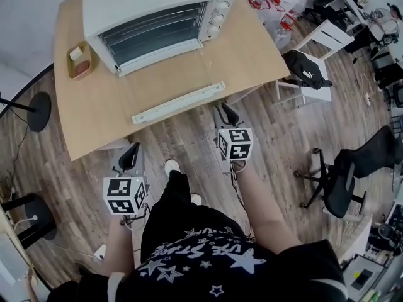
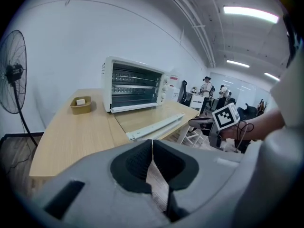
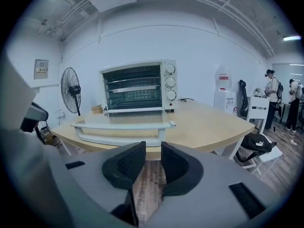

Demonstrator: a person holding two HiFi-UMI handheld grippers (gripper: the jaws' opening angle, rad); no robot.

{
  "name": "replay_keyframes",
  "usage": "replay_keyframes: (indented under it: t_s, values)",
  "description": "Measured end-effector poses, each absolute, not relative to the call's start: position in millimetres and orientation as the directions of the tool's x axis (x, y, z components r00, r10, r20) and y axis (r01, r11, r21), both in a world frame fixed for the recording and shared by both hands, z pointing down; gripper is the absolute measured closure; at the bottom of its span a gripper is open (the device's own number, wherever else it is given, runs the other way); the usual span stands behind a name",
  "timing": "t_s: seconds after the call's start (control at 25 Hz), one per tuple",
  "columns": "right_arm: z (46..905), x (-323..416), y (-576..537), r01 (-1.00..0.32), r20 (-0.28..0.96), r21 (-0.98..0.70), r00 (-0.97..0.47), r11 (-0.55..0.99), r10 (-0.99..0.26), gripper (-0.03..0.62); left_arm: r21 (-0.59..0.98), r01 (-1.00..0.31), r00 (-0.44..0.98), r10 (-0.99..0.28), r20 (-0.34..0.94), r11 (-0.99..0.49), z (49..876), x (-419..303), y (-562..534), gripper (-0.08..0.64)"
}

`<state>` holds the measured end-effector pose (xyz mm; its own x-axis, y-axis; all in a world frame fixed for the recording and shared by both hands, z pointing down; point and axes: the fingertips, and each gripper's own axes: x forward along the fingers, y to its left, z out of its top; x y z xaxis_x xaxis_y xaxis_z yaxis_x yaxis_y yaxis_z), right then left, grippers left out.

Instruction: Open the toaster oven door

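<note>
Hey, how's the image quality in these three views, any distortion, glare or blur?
Head view: sharp, evenly lit, fisheye bowing the table edges. Left gripper view: dark round vignette, ceiling light glaring at upper right. Right gripper view: same vignette, toaster oven crisp, its open glass door nearly see-through.

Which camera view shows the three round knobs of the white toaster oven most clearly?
The right gripper view: the three round white knobs face the camera, stacked in a column. The head view shows the knobs from above, foreshortened; the left gripper view shows the knobs small and oblique.
</note>
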<state>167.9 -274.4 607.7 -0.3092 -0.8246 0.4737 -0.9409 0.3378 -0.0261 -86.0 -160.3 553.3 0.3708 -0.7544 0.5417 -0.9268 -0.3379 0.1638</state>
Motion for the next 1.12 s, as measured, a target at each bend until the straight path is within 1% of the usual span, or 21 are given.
replay_keyframes:
  t_s: [0.2, 0.32, 0.44, 0.52, 0.56, 0.72, 0.88, 1.12]
  values:
    - [574, 170, -243, -0.922, 0.435, 0.029, -0.336, 0.386, -0.836, 0.492, 0.157, -0.921, 0.385, -0.779, 0.495, -0.355, 530, -67, -138, 0.537]
    - [549, 174, -228, -0.923, 0.402, 0.027, -0.342, 0.384, -0.849, 0.499, 0.146, -0.919, 0.392, -0.796, 0.462, -0.367, 514, -59, -126, 0.537]
    - [524, 179, -204, -0.927, 0.37, 0.016, -0.343, 0.375, -0.863, 0.524, 0.136, -0.917, 0.395, -0.809, 0.435, -0.375, 500, -51, -109, 0.537]
    - [510, 184, -183, -0.929, 0.358, -0.002, -0.347, 0.371, -0.867, 0.56, 0.135, -0.915, 0.4, -0.815, 0.419, -0.38, 491, -46, -94, 0.537]
    - [503, 186, -174, -0.928, 0.349, -0.019, -0.354, 0.371, -0.868, 0.588, 0.133, -0.914, 0.404, -0.819, 0.408, -0.384, 487, -43, -87, 0.537]
    - [470, 189, -139, -0.91, 0.284, -0.121, -0.415, 0.397, -0.864, 0.588, 0.098, -0.911, 0.408, -0.84, 0.357, -0.401, 464, -34, -63, 0.537]
    - [456, 197, -102, -0.913, 0.293, -0.137, -0.409, 0.385, -0.864, 0.589, 0.075, -0.917, 0.394, -0.856, 0.335, -0.392, 450, -28, -25, 0.537]
    - [460, 192, -53, -0.892, 0.299, -0.165, -0.453, 0.422, -0.84, 0.589, 0.086, -0.923, 0.38, -0.854, 0.356, -0.375, 454, -27, 27, 0.537]
